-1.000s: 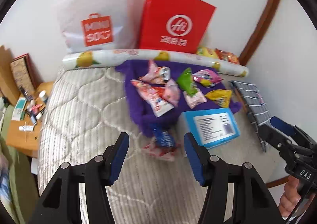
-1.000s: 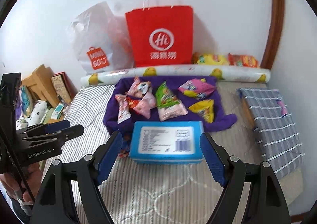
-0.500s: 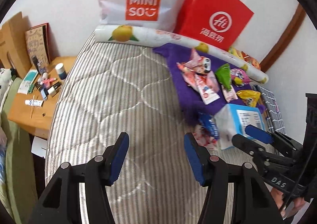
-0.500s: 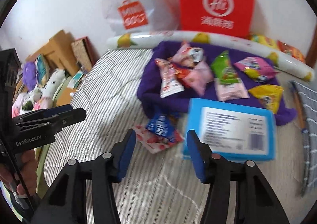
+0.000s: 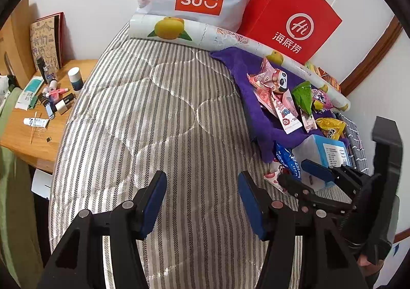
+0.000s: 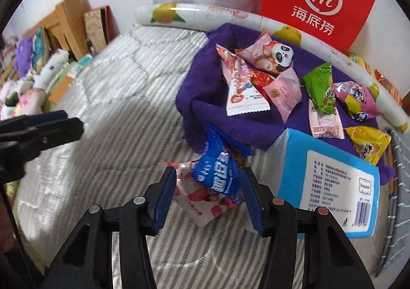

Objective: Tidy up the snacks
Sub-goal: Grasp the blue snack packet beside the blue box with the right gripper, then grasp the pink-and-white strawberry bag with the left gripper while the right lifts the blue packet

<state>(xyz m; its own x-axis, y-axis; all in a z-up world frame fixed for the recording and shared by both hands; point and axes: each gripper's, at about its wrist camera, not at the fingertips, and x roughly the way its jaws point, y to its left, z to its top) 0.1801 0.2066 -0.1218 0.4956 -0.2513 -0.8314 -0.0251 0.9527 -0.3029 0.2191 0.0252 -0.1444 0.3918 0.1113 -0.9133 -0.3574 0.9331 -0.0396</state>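
On the striped mattress (image 5: 159, 120), a purple towel (image 6: 205, 99) holds assorted snack packets, a blue box (image 6: 330, 181) at its edge. The right gripper (image 6: 208, 199), jaws just closing, straddles a blue snack packet (image 6: 220, 173) without a visible squeeze. The left gripper (image 5: 201, 202) hangs part-open, empty.

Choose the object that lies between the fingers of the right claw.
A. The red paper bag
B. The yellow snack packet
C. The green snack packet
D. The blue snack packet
D: in the right wrist view, the blue snack packet sits between the fingers of the right claw, beside the blue box.
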